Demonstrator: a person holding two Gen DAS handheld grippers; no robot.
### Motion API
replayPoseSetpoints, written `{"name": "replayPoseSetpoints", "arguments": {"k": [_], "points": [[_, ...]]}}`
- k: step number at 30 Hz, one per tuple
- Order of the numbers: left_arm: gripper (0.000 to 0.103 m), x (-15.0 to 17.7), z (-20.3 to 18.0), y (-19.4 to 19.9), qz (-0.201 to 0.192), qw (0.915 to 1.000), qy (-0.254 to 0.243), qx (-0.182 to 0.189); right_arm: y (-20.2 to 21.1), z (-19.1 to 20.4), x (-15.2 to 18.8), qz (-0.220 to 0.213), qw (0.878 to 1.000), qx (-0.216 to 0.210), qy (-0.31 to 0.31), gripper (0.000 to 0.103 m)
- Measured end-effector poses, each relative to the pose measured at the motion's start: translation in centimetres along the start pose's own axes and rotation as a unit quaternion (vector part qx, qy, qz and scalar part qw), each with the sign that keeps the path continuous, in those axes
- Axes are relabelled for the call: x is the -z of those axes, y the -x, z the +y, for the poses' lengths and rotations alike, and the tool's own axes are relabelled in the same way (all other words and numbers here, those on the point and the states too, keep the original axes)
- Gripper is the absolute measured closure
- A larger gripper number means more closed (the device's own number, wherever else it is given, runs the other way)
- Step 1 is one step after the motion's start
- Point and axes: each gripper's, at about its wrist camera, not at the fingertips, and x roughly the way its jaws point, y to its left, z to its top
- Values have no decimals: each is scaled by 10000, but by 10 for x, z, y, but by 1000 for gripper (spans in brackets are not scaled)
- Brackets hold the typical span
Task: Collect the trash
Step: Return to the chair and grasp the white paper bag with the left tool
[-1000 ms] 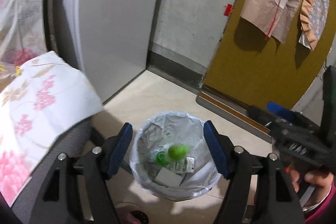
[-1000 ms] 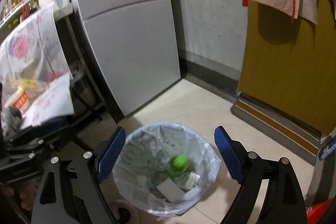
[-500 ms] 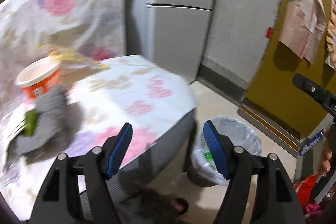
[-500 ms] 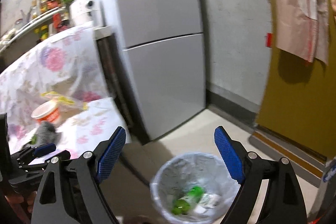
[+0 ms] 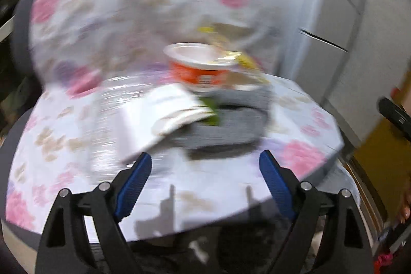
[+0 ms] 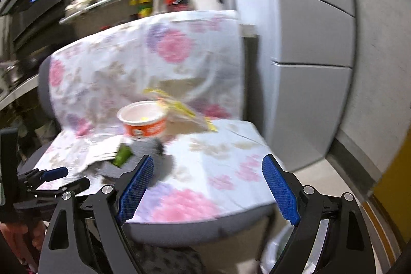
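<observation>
Left claw (image 5: 205, 168) and right claw (image 6: 208, 171) both gape wide, empty. Orange instant-noodle cup (image 5: 199, 67) sits on the floral-covered chair seat (image 6: 218, 171), beyond both claws, beside grey cloth (image 5: 228, 120) and papers (image 5: 159, 117).

Orange-and-white cup (image 5: 199, 66) upright and open on the flowered chair seat (image 6: 218, 171), yellow wrapper (image 6: 179, 107) just behind; white paper (image 5: 164, 114) and a green scrap (image 6: 122, 154) on grey cloth (image 5: 231, 120) in front.

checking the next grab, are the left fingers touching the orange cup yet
Apart. The left wrist view shows the open left gripper with bare floral cloth and grey fabric between its fingers and the orange cup.
</observation>
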Motion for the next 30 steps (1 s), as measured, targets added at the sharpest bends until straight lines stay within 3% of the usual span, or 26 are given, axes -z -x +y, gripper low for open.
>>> {"name": "replayPoseSetpoints", "arguments": {"k": [4,6,9,14,21,25,30], "points": [[20,-12,48,-10,79,9966,817,-106,-17,29,-5,31,9994,-242,241,17],[26,-18,59,-16,88,9950,985,-135,-25,38,-7,61,9989,-303,362,17],[31,-30,63,-36,213,9939,1069,-178,-41,51,-8,141,9978,-361,537,17],[32,-35,60,-62,429,9918,1182,-232,-66,63,-11,228,9966,-429,669,17],[32,-39,63,-95,767,9865,1401,-356,-84,58,-5,338,9965,-564,516,17],[33,-38,59,-98,734,9873,1329,-471,-88,50,-1,426,9968,-543,403,17],[57,-37,45,-101,689,9904,1008,-649,-87,43,2,469,9972,-509,283,17]]}}
